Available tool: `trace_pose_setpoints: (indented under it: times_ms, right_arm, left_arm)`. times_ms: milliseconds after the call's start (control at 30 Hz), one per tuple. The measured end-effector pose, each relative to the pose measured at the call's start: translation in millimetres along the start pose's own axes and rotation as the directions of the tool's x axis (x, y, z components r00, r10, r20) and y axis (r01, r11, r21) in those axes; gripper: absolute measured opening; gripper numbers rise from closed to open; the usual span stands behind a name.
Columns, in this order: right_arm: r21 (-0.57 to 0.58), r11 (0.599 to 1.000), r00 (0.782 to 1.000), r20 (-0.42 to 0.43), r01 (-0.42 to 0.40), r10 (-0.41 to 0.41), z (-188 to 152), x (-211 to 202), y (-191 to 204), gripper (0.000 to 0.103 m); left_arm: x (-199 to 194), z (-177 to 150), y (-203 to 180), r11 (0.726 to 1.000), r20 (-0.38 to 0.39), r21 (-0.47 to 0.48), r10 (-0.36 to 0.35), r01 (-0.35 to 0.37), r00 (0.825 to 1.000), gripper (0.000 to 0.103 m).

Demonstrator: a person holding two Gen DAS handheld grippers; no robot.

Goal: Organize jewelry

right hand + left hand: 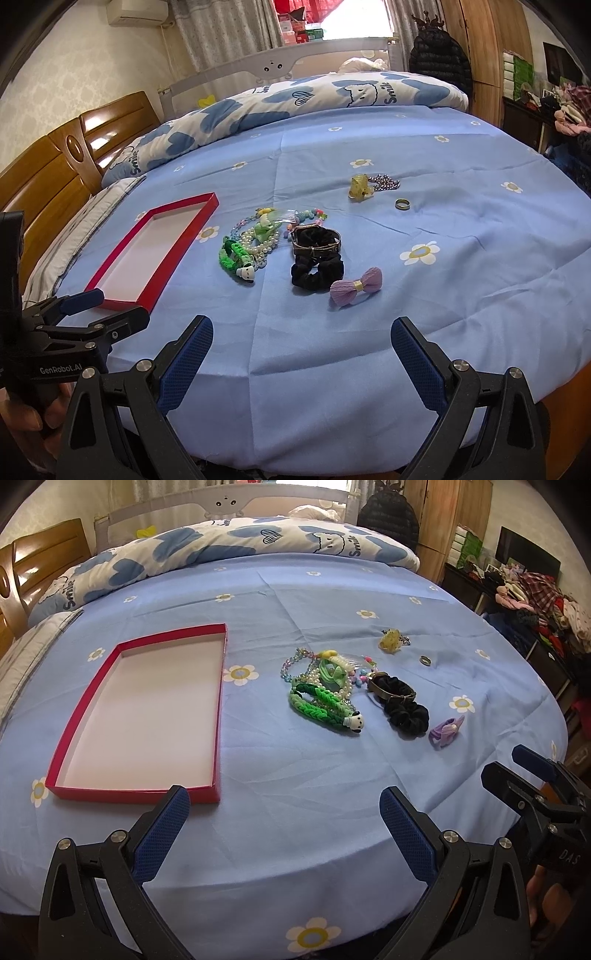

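Right wrist view: the purple bow clip lies straight ahead of the right gripper, nearest of all the jewelry, its long axis running across the gap between the spread fingers. Just beyond it sit the black scrunchie with a bracelet on top, then the tangle of beads and green bands, ahead and to the left. Farther left lies the empty red box on the bed, ahead of the left gripper, whose fingers are also apart and hold nothing. My judgement: the right hand is nearer the bow, the left nearer the box.
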State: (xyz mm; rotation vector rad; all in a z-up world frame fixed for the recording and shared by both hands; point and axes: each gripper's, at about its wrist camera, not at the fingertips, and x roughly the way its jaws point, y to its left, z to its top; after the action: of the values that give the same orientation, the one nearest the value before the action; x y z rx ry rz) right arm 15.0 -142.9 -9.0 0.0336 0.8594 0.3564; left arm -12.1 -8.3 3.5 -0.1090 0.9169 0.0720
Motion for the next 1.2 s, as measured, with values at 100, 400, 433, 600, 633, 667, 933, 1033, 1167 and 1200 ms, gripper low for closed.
trace_pose_setpoints:
  times_ms: [100, 400, 433, 600, 633, 667, 933, 1033, 1167, 1200]
  right_arm:
    - [0.003, 1.0, 1.0, -0.003, -0.001, 0.001, 0, 1, -1, 0.098]
    - [0.014, 1.0, 1.0, -0.01, -0.005, 0.005, -1, 7, -8, 0.098]
    - [0.015, 1.0, 1.0, -0.012, -0.003, 0.004, -2, 9, -9, 0.098]
    - [0.029, 1.0, 1.0, -0.017, 0.004, -0.004, 1, 17, -20, 0.097]
    - [0.033, 0.999, 1.0, -0.017, 0.005, -0.004, 2, 18, -23, 0.097]
    - [0.038, 0.999, 1.0, -0.016, 0.006, -0.005, 4, 20, -27, 0.094]
    - [0.082, 0.997, 0.999, -0.038, 0.0, 0.003, 20, 48, -49, 0.076]
    - [0.102, 0.995, 0.998, -0.057, -0.008, 0.013, 23, 60, -54, 0.072]
    - [0.114, 0.993, 0.996, -0.085, -0.004, 0.013, 25, 76, -58, 0.06]
    - [0.117, 0.993, 0.996, -0.092, -0.001, 0.012, 26, 80, -59, 0.054]
  left_arm:
    - [2, 0, -1, 1.0, -0.003, 0.001, -0.001, 0.001, 1.0, 0.103]
    - [12, 5, 5, 0.998, -0.039, -0.027, -0.053, 0.052, 0.998, 0.103]
    - [14, 6, 5, 0.997, -0.045, -0.033, -0.069, 0.067, 0.997, 0.103]
    - [24, 16, 7, 0.99, -0.058, -0.059, -0.129, 0.125, 0.99, 0.103]
    - [27, 19, 6, 0.989, -0.06, -0.059, -0.136, 0.133, 0.989, 0.102]
    - [30, 21, 5, 0.989, -0.062, -0.057, -0.139, 0.136, 0.988, 0.101]
    - [66, 48, -15, 0.984, -0.086, -0.034, -0.178, 0.175, 0.98, 0.095]
    - [82, 56, -19, 0.981, -0.104, -0.049, -0.194, 0.19, 0.975, 0.095]
    - [108, 64, -19, 0.979, -0.143, -0.084, -0.197, 0.187, 0.97, 0.08]
    - [115, 65, -19, 0.98, -0.158, -0.084, -0.194, 0.182, 0.968, 0.069]
